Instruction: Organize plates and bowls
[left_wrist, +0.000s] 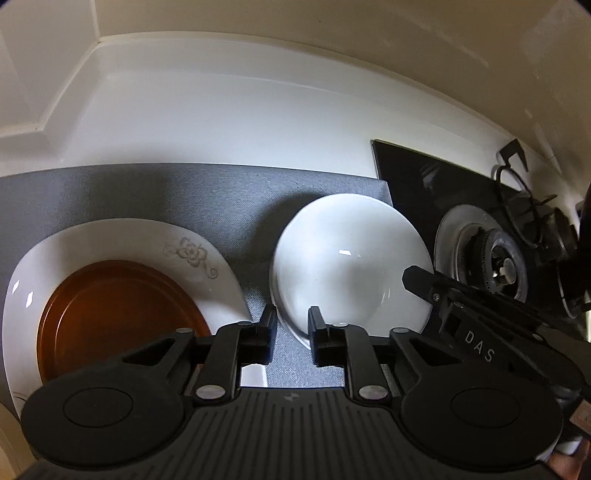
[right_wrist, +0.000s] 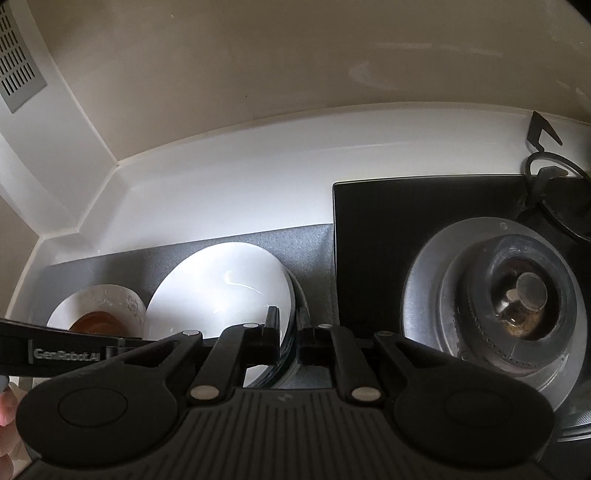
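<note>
A white bowl (left_wrist: 351, 262) sits on a grey mat (left_wrist: 184, 195). My left gripper (left_wrist: 291, 321) has its jaws on either side of the bowl's near-left rim. My right gripper (right_wrist: 290, 325) straddles the bowl's (right_wrist: 221, 291) right rim, where dark stacked rims (right_wrist: 295, 332) show beneath it. The right gripper also shows in the left wrist view (left_wrist: 443, 295). A white flowered plate (left_wrist: 207, 266) holds a brown plate (left_wrist: 122, 317) at the left.
A black gas hob (right_wrist: 388, 229) with a burner (right_wrist: 524, 295) lies right of the mat. A white counter and wall corner (right_wrist: 118, 166) stand behind. The left gripper's body (right_wrist: 55, 354) crosses the lower left of the right wrist view.
</note>
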